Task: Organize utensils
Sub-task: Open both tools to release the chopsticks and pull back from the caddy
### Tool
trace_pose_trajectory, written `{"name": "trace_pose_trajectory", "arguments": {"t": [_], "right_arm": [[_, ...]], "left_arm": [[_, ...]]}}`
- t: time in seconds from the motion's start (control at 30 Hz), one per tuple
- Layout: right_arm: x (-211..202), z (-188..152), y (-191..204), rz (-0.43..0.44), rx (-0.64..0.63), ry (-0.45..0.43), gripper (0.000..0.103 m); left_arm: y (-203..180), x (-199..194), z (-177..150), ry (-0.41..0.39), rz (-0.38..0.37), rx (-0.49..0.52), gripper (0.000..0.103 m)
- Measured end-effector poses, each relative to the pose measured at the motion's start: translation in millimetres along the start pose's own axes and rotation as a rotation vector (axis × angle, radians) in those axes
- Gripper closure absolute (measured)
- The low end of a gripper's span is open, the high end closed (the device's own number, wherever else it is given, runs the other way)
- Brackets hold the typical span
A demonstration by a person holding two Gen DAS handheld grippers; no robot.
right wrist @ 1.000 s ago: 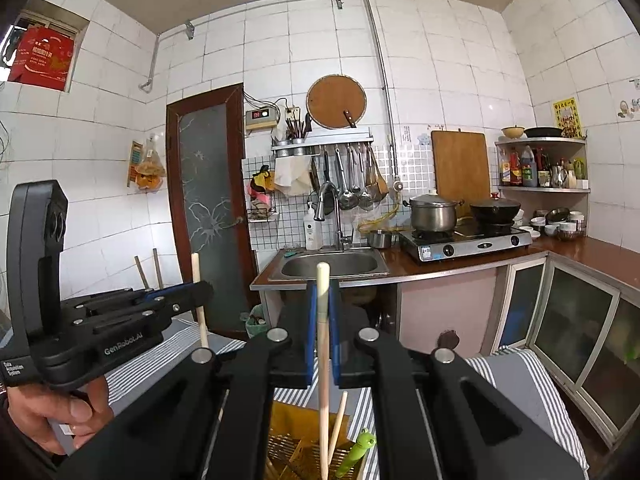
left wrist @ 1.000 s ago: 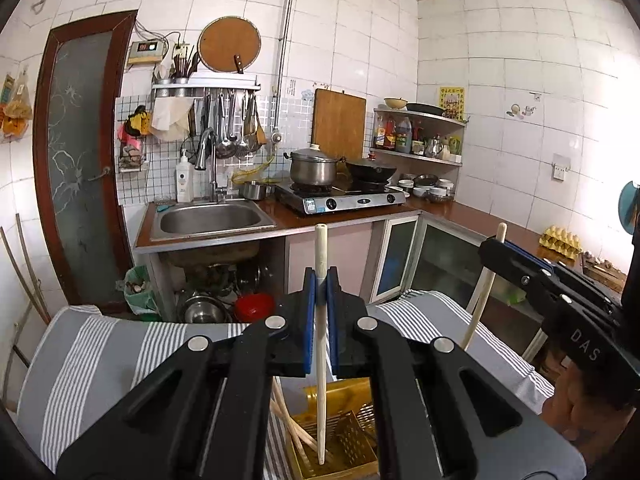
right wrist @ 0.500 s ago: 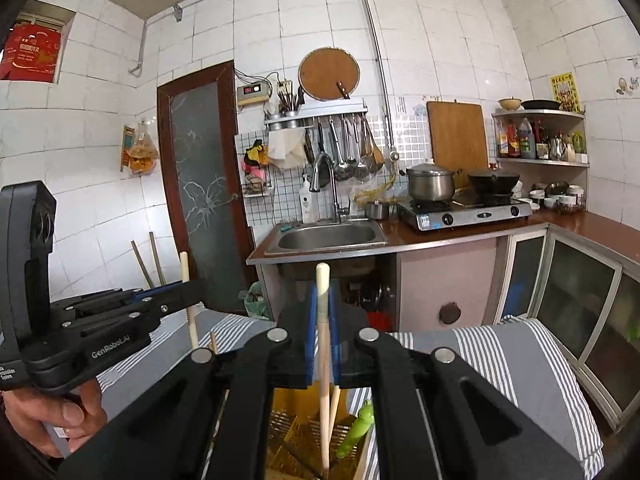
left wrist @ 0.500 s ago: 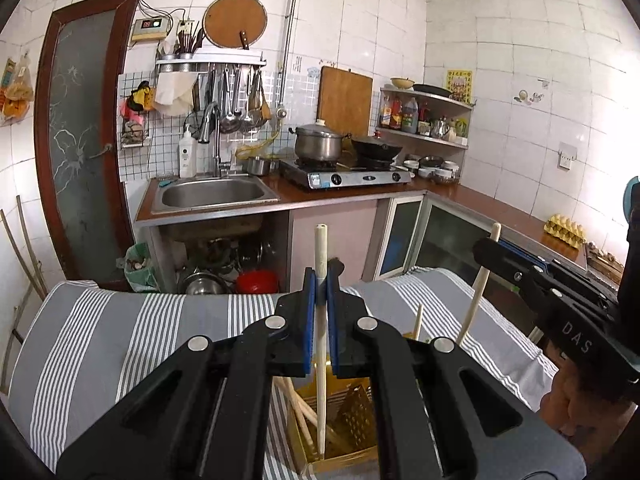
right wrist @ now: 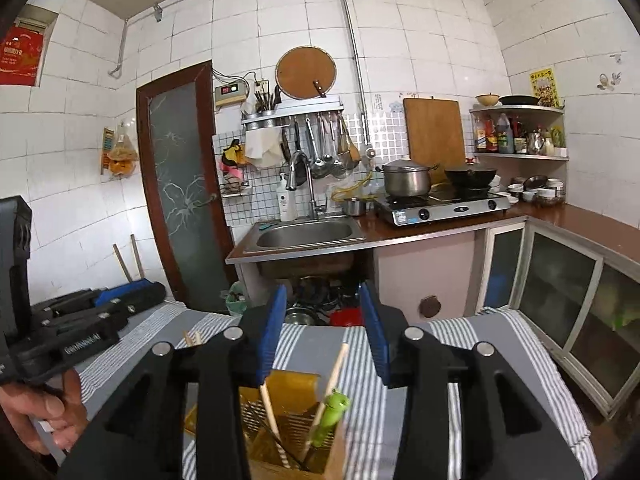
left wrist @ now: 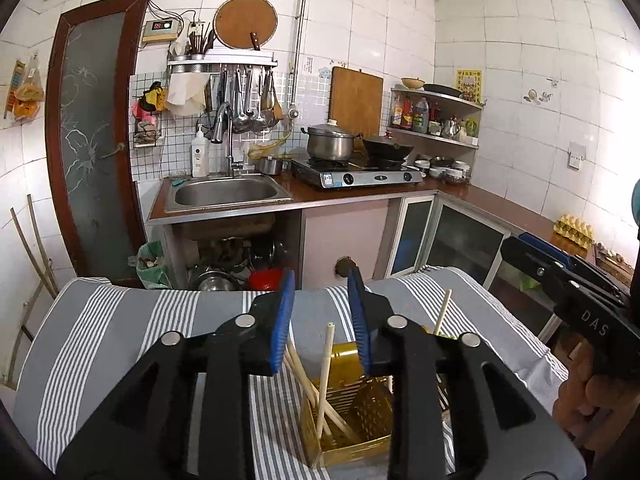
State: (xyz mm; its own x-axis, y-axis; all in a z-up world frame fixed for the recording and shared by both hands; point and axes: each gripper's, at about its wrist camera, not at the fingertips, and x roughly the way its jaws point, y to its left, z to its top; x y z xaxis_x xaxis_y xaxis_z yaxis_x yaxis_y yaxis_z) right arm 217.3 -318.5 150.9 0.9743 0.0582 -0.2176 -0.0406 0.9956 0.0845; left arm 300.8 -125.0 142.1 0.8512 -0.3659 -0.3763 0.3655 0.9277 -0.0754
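Note:
A yellow slotted utensil holder (left wrist: pixel 352 412) stands on the striped cloth just under both grippers. My left gripper (left wrist: pixel 321 280) hangs over it with its jaws opening. A pale chopstick (left wrist: pixel 327 348) stands loose between and below the blue pads, touching neither, its lower end in the holder beside other chopsticks (left wrist: pixel 308 384). My right gripper (right wrist: pixel 323 296) is also opening above the holder (right wrist: pixel 296 384). A chopstick (right wrist: pixel 336 368) leans free inside, next to a green-handled utensil (right wrist: pixel 330 412). Each gripper shows in the other's view: the right gripper (left wrist: pixel 560 276), the left gripper (right wrist: pixel 100 312).
The grey-and-white striped cloth (left wrist: pixel 120 340) covers the table. Beyond it runs a kitchen counter with a sink (left wrist: pixel 226 194), a gas stove (left wrist: pixel 356 176) carrying a pot and a wok, and cabinets (right wrist: pixel 560 280) to the right. A person's hand (right wrist: pixel 44 412) holds the left gripper.
Both grippers were shut on upright chopsticks; now both stand open and the chopsticks have dropped into the yellow holder. Both grippers have sunk slightly toward the holder.

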Motion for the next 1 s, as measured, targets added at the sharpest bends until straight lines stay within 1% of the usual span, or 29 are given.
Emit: {"name": "trace_pose_trajectory", "arguments": {"t": [0.03,0.1,0.23,0.37,0.43,0.5,0.6,0.67,0.77,0.83,0.9,1.0], "right_arm": [[-3.8,0.0,-1.6,-0.005,0.000,0.002,0.064],[-11.7,-0.7,-4.5,-0.020,-0.006,0.012,0.064],[-30.7,-11.9,-14.2,-0.051,-0.017,0.045,0.064],[-49.2,-39.3,-26.2,-0.071,-0.029,0.112,0.063],[-56.2,-55.9,-32.8,-0.072,-0.022,0.149,0.062],[-63.7,-79.4,-38.8,-0.087,-0.014,0.195,0.062],[-74.6,-114.6,-43.6,-0.098,0.006,0.264,0.062],[-82.7,-133.8,-43.6,-0.109,0.007,0.290,0.062],[-94.1,-159.2,-46.2,-0.116,0.029,0.322,0.062],[-100.1,-171.6,-47.3,-0.140,0.036,0.336,0.062],[-104.0,-183.7,-48.2,-0.154,0.038,0.356,0.062],[-106.5,-195.5,-43.9,-0.161,0.028,0.395,0.062]], "left_arm": [[1.0,-5.2,-0.2,-0.008,0.007,0.003,0.071],[3.1,-14.4,-1.9,-0.019,0.018,0.001,0.061],[15.4,-36.9,-15.1,-0.011,0.042,-0.012,0.058],[24.9,-56.8,-39.6,0.025,0.071,-0.016,0.055],[29.3,-66.7,-56.8,0.047,0.085,-0.016,0.052],[32.1,-74.4,-72.8,0.066,0.086,-0.013,0.052],[34.3,-85.3,-107.1,0.089,0.115,-0.010,0.049],[32.8,-89.6,-133.1,0.117,0.122,-0.016,0.049],[29.0,-93.4,-168.7,0.159,0.159,-0.014,0.049],[26.7,-95.1,-188.5,0.193,0.176,-0.029,0.049],[23.3,-94.2,-199.6,0.223,0.184,-0.045,0.049],[10.0,-91.4,-215.9,0.270,0.173,-0.040,0.048]]}}
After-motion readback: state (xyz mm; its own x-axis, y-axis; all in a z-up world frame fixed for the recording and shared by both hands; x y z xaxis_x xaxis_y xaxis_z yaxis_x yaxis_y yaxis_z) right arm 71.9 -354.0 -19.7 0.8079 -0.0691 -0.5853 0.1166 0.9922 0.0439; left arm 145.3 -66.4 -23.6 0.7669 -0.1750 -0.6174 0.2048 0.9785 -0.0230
